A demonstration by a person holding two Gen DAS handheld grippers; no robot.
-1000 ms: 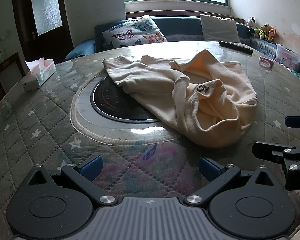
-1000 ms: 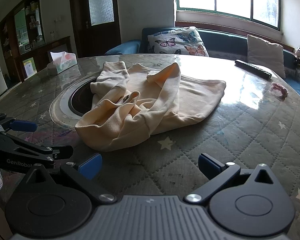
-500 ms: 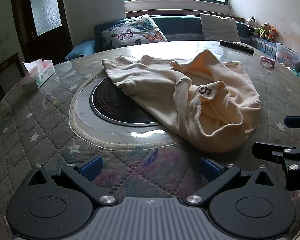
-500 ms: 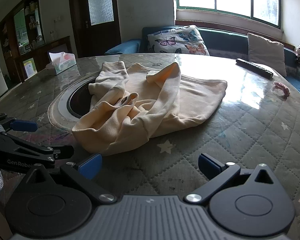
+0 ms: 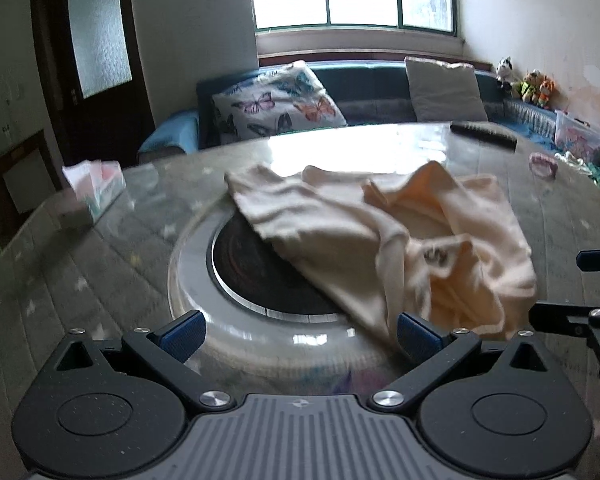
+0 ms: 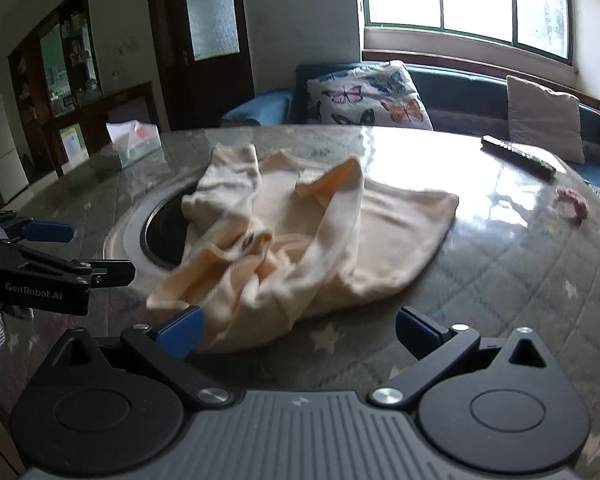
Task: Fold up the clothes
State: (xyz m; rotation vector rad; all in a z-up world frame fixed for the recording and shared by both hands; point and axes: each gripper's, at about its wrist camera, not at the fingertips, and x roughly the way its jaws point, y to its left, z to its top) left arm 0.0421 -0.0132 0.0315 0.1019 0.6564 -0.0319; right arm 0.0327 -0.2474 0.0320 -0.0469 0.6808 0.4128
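- The cream garment (image 6: 300,240) lies crumpled on the round table (image 6: 520,300), one edge draped over the dark inset ring (image 5: 256,276) at the table's middle; it looks unfolded, so the task is judged to be at its start.
- It sits just ahead of both tools, its near bunched hem close to their fingertips, a likely first place to grip and spread it flat.
- The right gripper (image 6: 298,330) points level across the tabletop with its jaws wide apart and empty; the hem lies by its left fingertip (image 6: 180,330), though contact cannot be told.
- The left gripper (image 5: 298,330) is likewise spread and holds nothing, the cloth ahead and to its right.
- A tissue box (image 5: 96,188) stands far ahead to the left and a remote (image 6: 518,156) far ahead to the right.
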